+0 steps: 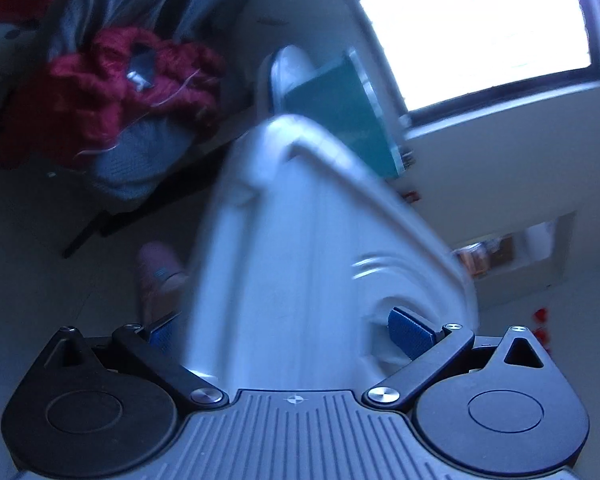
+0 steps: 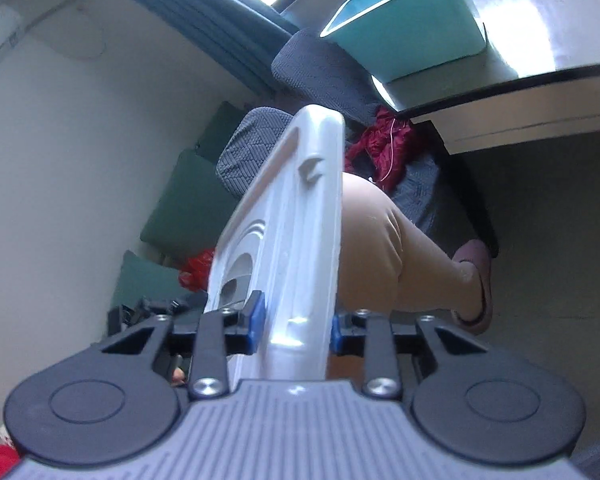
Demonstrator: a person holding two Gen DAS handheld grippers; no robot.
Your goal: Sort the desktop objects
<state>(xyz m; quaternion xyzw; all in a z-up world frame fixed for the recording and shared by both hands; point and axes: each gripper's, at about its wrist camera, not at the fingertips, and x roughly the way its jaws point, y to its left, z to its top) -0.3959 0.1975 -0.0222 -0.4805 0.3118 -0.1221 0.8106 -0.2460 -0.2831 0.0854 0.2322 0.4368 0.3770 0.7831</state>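
A white moulded plastic panel (image 1: 300, 248), like a bin lid, fills the middle of the left wrist view. My left gripper (image 1: 286, 332) is shut on it, and one of its blue pads (image 1: 410, 330) sits in a recess of the panel. In the right wrist view a white panel (image 2: 296, 220) of the same kind stands edge-on. My right gripper (image 2: 296, 326) is shut on it, with its blue pads (image 2: 257, 320) pressed against both faces. A teal bin (image 2: 412, 28) stands on the desk (image 2: 540, 52); the teal bin (image 1: 340, 120) also shows behind the panel.
A grey chair (image 1: 140, 160) carries a crumpled red cloth (image 1: 120, 92). The person's beige-trousered leg (image 2: 380, 248) and pink slipper (image 2: 476, 280) are close below the desk edge. Green cushions (image 2: 188, 208) lean on the wall. A bright window (image 1: 480, 28) is behind.
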